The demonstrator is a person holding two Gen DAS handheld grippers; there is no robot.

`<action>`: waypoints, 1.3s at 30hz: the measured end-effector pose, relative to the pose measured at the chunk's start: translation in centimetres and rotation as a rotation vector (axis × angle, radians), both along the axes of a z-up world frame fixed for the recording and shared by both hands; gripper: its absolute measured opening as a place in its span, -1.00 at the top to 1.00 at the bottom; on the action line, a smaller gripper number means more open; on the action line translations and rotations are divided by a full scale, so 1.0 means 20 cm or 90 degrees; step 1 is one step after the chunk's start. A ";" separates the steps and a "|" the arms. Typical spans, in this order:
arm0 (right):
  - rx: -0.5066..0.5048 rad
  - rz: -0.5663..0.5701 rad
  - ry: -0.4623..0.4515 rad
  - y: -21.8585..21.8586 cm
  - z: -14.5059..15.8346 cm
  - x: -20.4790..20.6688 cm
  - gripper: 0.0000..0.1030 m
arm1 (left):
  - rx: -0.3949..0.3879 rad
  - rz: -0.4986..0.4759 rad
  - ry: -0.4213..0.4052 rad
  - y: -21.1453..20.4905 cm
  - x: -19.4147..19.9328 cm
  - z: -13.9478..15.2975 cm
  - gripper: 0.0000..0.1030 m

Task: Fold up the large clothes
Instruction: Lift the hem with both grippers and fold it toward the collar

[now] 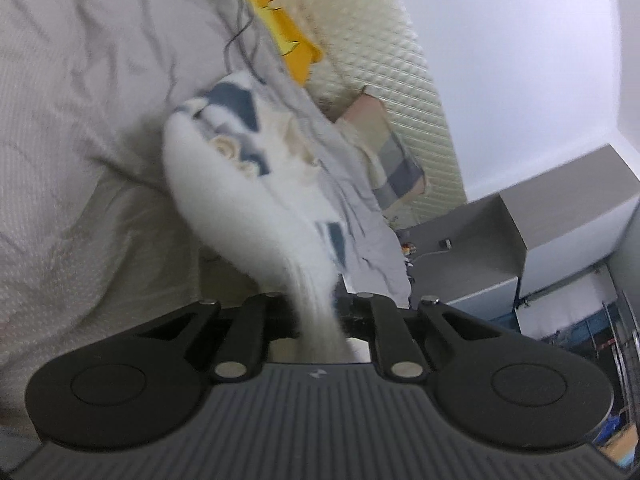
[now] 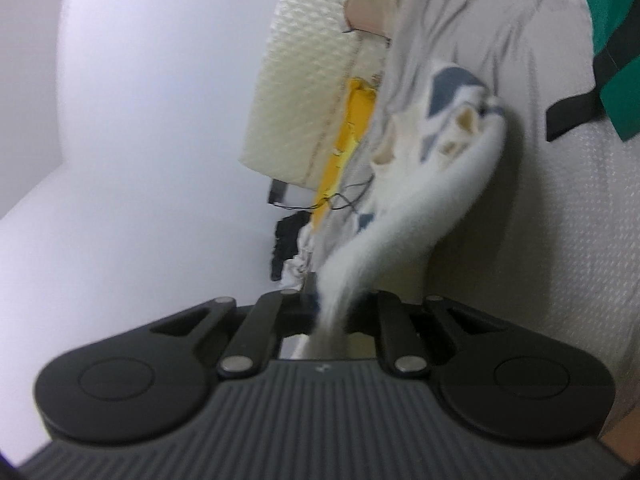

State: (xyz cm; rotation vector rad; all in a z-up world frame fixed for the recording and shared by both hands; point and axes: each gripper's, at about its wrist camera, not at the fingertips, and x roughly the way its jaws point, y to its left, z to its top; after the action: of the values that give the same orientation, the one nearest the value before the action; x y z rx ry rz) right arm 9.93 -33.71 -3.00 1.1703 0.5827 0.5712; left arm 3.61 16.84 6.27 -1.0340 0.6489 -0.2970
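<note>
Left claw and right claw each clamp a bunched end of the white garment with blue patches, which stretches from lower centre up over the grey bedsheet

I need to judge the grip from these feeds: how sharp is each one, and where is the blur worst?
Left wrist view: the white garment is smeared with motion blur, worst where it enters the left gripper; the gripper body stays crisp. Right wrist view: blurrier overall, the garment streaked into the right gripper. Both feeds have fisheye bending at the edges, soft even light and no glare.
</note>
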 end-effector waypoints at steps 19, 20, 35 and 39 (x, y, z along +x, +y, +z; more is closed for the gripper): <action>-0.002 -0.011 -0.106 -0.09 0.38 -0.46 0.78 | 0.008 -0.071 -0.073 0.02 -0.58 0.43 0.75; -0.013 -0.014 -0.107 -0.08 0.39 -0.45 0.78 | 0.013 -0.068 -0.075 0.03 -0.57 0.43 0.75; -0.073 -0.091 -0.054 0.04 0.30 0.35 0.78 | 0.080 0.089 -0.059 -0.02 0.33 0.36 0.74; -0.098 -0.089 -0.022 0.05 0.19 0.59 0.78 | 0.077 0.124 -0.033 -0.02 0.61 0.20 0.74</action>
State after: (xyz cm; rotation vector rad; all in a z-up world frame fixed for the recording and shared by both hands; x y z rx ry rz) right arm 21.70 -32.65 0.80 1.0438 0.5022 0.4194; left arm 15.78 16.36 10.18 -0.9623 0.5094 -0.1130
